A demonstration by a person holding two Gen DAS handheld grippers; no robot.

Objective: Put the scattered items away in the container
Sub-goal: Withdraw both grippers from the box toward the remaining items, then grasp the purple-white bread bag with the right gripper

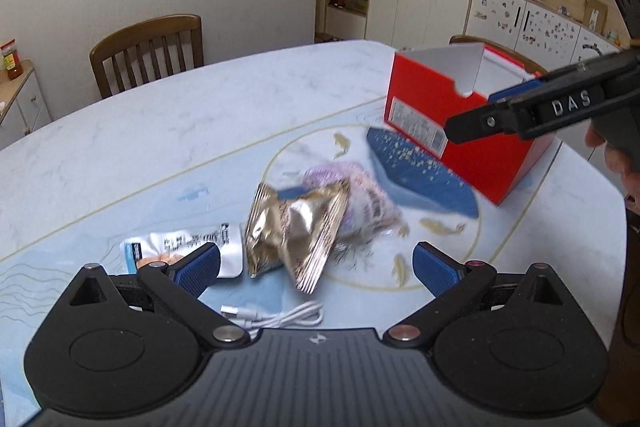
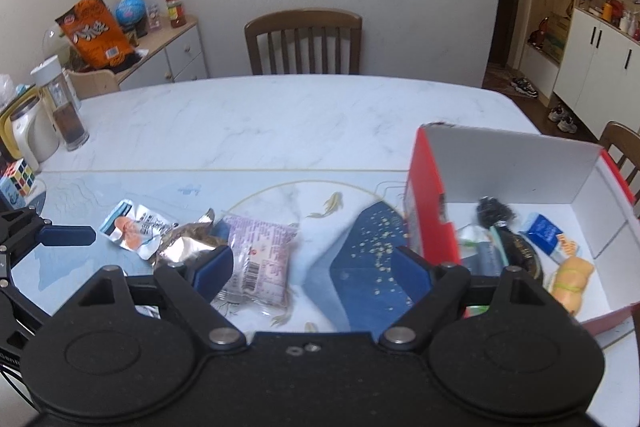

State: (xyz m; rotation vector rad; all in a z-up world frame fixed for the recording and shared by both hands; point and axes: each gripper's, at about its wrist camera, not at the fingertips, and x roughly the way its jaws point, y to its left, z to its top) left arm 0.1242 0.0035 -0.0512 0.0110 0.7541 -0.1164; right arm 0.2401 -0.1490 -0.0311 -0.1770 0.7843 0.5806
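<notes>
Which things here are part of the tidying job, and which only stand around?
Job: red box, gold packet, purple packet, white packet, blue envelope, white cable.

Around: Rubik's cube, glass bottle, chair.

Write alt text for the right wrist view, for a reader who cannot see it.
An open gripper hovers over a marble table strewn with snack packets: a white one, a foil one, a purple one and a blue one. To the right, a red box already holds several items. A chair stands behind the table.
</notes>
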